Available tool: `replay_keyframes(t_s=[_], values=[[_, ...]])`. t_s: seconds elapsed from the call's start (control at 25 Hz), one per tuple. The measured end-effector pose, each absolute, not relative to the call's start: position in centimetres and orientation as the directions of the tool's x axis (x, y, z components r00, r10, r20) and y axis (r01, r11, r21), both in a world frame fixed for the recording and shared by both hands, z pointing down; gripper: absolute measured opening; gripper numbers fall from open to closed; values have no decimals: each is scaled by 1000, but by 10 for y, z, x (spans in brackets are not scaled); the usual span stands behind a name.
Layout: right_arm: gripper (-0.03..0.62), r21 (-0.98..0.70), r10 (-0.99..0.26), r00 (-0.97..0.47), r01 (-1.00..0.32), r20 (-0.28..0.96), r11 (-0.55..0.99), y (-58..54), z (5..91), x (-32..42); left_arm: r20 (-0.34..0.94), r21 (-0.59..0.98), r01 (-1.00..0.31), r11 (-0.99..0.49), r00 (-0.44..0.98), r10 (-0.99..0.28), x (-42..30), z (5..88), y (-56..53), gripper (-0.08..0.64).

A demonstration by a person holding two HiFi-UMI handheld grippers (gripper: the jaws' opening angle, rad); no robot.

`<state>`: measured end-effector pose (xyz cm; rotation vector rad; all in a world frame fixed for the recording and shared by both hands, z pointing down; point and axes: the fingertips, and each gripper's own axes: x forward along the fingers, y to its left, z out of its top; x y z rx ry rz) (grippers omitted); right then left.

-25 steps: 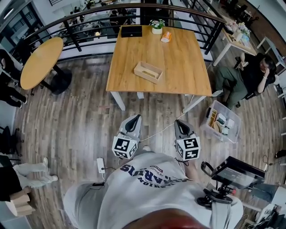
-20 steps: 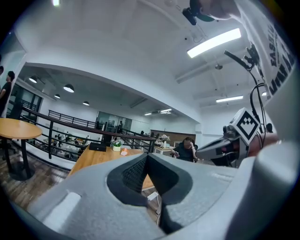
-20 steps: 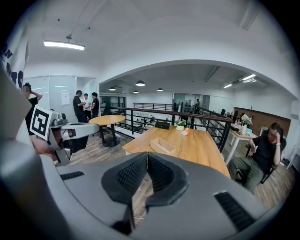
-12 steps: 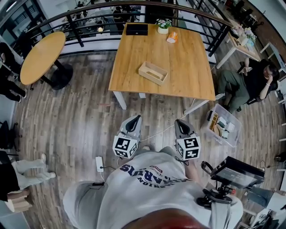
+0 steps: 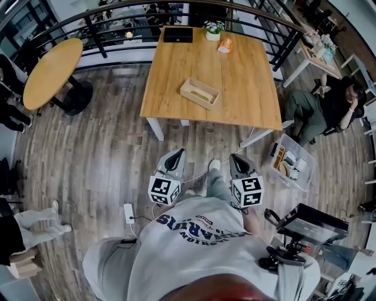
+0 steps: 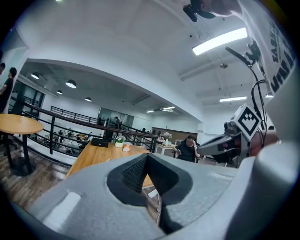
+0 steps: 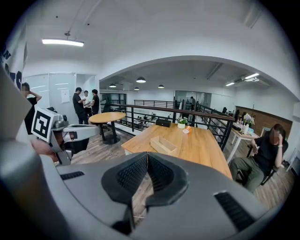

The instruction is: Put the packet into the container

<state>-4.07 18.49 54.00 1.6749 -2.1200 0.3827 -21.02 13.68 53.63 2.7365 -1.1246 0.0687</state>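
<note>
The wooden tray container [image 5: 200, 93] sits near the middle of the square wooden table [image 5: 247, 88]. It also shows in the right gripper view as an open tray container [image 7: 163, 144]. A small orange packet [image 5: 225, 45] lies at the table's far edge beside a potted plant [image 5: 212, 29]; the packet [image 7: 186, 131] is far from both grippers. My left gripper [image 5: 176, 154] and right gripper [image 5: 235, 159] hang over the floor in front of the table, side by side. Both are shut with nothing between the jaws, as the left gripper [image 6: 146, 154] and right gripper [image 7: 147, 153] views show.
A black box [image 5: 178, 34] stands at the table's far edge. A round table [image 5: 51, 73] is at the left, a railing [image 5: 117, 14] behind. A person [image 5: 329, 106] sits at the right near a plastic bin [image 5: 291, 161]. A power strip [image 5: 128, 213] lies on the floor.
A leg and shoe have come forward between the two grippers. The table has shifted slightly in the head view. Both grippers stay shut and side by side.
</note>
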Motion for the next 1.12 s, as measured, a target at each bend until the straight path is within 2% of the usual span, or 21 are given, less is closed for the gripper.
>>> replay_keyframes(t_s=[0.6, 1.12], values=[[11, -5, -835, -312, -938, 453, 347, 93, 546, -32, 104, 79, -748, -659, 664, -741, -187, 523, 73, -2], [11, -50, -848, -316, -944, 425, 327, 8, 548, 57, 104, 23, -735, -678, 676, -729, -106, 507, 2, -2]])
